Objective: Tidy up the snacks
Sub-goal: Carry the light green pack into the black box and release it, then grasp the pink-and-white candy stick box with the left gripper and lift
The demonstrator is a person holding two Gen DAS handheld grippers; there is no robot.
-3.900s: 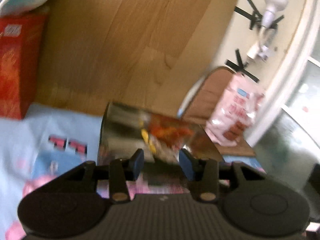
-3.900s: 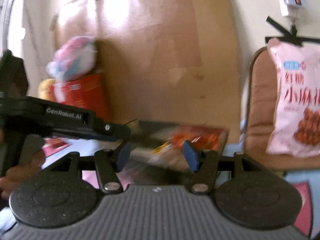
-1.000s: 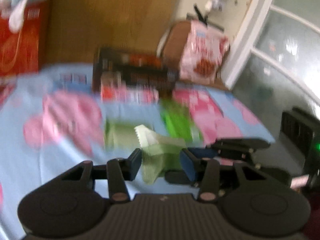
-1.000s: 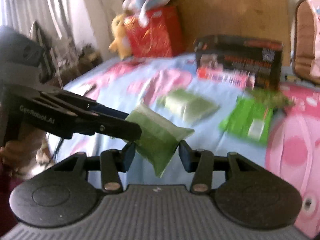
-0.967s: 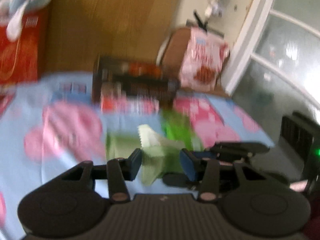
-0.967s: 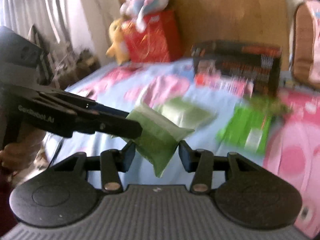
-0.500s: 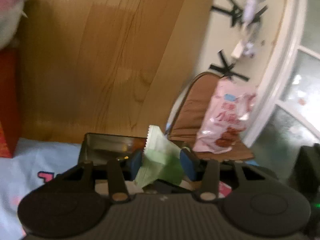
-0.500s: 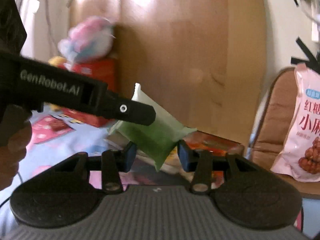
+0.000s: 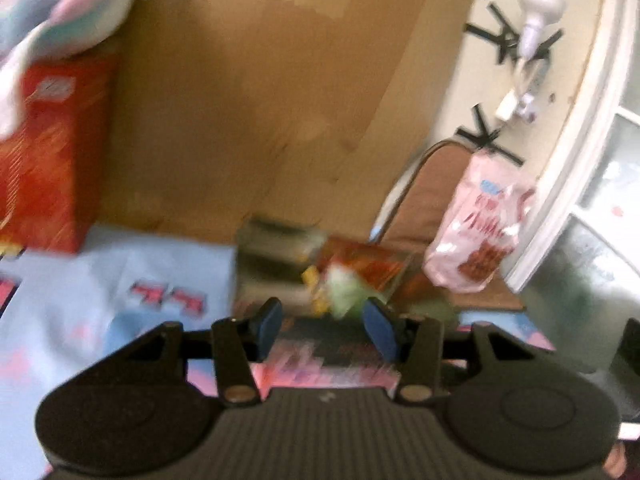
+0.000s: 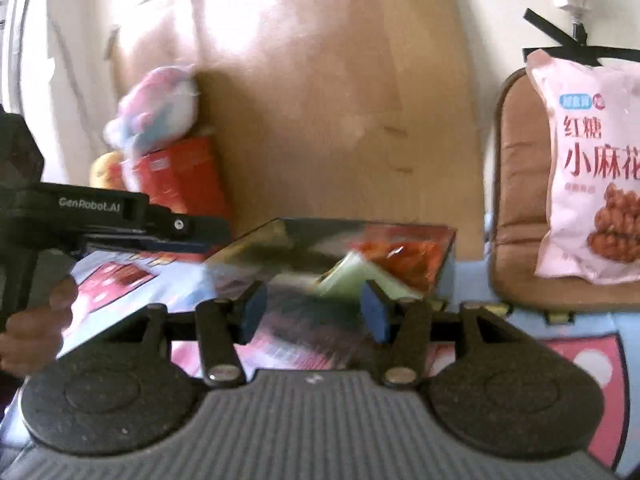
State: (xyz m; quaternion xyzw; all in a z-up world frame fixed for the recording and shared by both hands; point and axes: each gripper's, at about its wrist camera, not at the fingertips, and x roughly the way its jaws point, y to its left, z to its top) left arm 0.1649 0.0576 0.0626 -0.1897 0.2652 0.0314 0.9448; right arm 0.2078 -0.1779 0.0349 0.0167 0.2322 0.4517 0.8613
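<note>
A: Box status? Be quick.

B: The open dark box (image 10: 336,240) sits on the blue-and-pink bedsheet (image 9: 120,280), straight ahead of both my claws, against the wooden headboard (image 9: 260,100). Inside: a red-orange packet (image 10: 400,254) on the right side and something yellow (image 9: 310,276), too blurred to name.

A: And the green packet?

B: The pale green snack packet (image 10: 352,276) is in the box mouth, tilted and motion-smeared, just past my fingertips. Nothing presses on it. From the left wrist it shows as a green blur (image 9: 344,288) in the same spot.

A: Claws?

B: My right gripper (image 10: 314,312) has just been opening, jaws apart, nothing between the pads. My left gripper (image 9: 326,328) is released too, having widened a moment ago, blue pads (image 9: 268,320) bare. From the right wrist the left one (image 10: 192,236) reaches in from the side, my hand (image 10: 36,328) on its handle.

A: Other containers?

B: A red box (image 9: 44,152) stands at the left, with a plush toy (image 9: 60,20) on top. A pink snack bag (image 10: 592,168) leans on a brown cushion (image 10: 516,200) at the right.
</note>
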